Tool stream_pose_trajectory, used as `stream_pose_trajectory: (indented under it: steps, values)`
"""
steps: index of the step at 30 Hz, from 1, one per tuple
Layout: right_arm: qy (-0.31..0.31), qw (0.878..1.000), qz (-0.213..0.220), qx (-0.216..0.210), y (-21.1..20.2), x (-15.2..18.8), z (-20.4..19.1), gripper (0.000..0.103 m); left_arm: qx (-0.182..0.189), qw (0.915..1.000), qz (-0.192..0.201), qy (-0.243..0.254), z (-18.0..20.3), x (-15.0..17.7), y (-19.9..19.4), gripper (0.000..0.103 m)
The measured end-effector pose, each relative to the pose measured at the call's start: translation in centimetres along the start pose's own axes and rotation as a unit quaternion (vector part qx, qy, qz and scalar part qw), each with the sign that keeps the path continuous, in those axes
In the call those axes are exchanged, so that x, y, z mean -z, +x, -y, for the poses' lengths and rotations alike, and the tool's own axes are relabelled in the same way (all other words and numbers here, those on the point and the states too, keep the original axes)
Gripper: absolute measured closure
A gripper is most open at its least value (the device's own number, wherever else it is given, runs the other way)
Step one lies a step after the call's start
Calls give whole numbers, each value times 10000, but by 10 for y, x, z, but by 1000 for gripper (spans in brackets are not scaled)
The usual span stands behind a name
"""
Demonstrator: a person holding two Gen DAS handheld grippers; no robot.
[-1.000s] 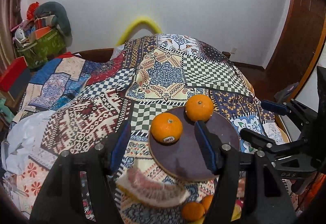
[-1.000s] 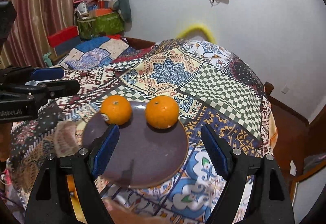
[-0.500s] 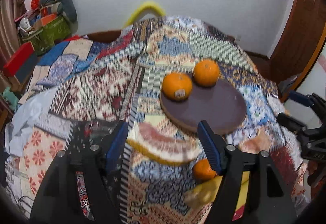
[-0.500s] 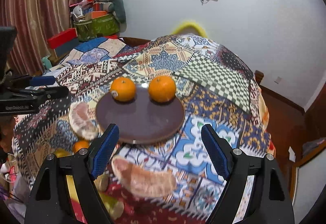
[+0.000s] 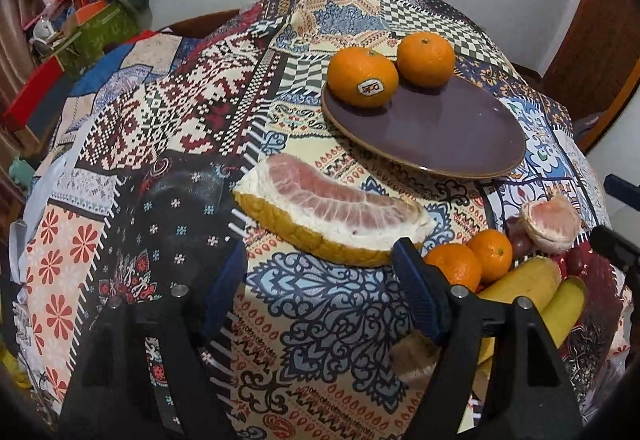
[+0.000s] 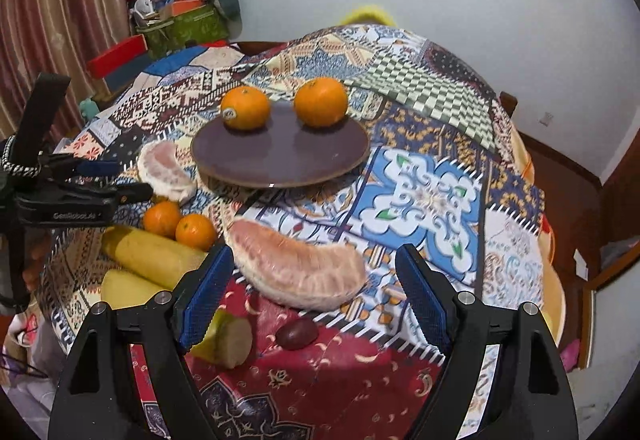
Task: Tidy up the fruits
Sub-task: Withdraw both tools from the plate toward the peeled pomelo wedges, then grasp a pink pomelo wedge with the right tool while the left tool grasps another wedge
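Only in the right wrist view: a peeled pomelo segment without rind lying between the spread fingers of the right gripper, touched by neither pad, plus a dark grape and a cut pale-green fruit piece on the red patch of the patchwork cloth just below it. Only in the left wrist view: a smaller peeled pomelo piece at the far right edge, beside dark grapes. In both views: a brown plate bearing 2 oranges side by side at its far rim, 1 with a small sticker, the other plain. Just ahead of the left gripper, a pomelo wedge with rind on the cloth: pink flesh up, white pith, yellow bumpy rind along the near edge, its right tip just above the right fingertip, no contact visible. Left jaws apart with nothing between, having just been opening; right jaws also wide. To the right of the left gripper, 2 small mandarins touching each other, then 2 bananas side by side. Left gripper also visible at the left edge of the right wrist view, near the rind wedge.
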State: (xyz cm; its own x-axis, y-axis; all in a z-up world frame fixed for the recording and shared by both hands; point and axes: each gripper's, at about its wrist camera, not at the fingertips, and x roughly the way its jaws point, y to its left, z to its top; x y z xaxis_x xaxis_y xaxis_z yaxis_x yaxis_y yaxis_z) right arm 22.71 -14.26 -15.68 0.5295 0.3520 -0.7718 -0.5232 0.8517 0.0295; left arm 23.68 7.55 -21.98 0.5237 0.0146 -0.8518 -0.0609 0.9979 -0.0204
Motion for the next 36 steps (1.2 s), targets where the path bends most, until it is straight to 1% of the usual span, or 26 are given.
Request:
stream_pose_trajectory:
  steps: [4,6,8,12,15,19,22,28,30,34,36]
  values:
    - [44,9999,-92,-89,8,3,-4,22,-50,9999,-11,103,8,-1,5,21]
    - [30,9998,-167,-111,13,4,-6,22,-77,9999,28,122,8,-1,5,18]
    - [-14,9997,-233,-106,18,5,-9,22,-39,10000,23,64,3,-1,7,16]
    - [-53,9995,-316,51,26,8,-6,22,25,9999,19,-105,-10,0,7,14]
    - [91,9995,-294,49,25,10,3,22,-94,9999,40,-116,-17,1,6,14]
    - [302,9991,-258,161,21,11,18,22,-181,9996,16,-213,-29,1,5,14]
    - [390,9984,-284,292,20,12,28,22,-356,9990,14,-267,-37,-1,4,14]
    - [529,9982,-172,206,8,13,37,22,-445,9983,-61,-370,-48,-6,5,14]
    - [526,9984,-129,184,5,12,36,22,-455,9981,-53,-404,-47,-7,2,15]
    - [442,9989,-171,60,10,9,32,22,-216,9991,56,-359,-35,-11,-5,14]
    - [344,9991,-226,32,15,8,27,22,-219,9994,56,-279,-26,-16,-2,14]
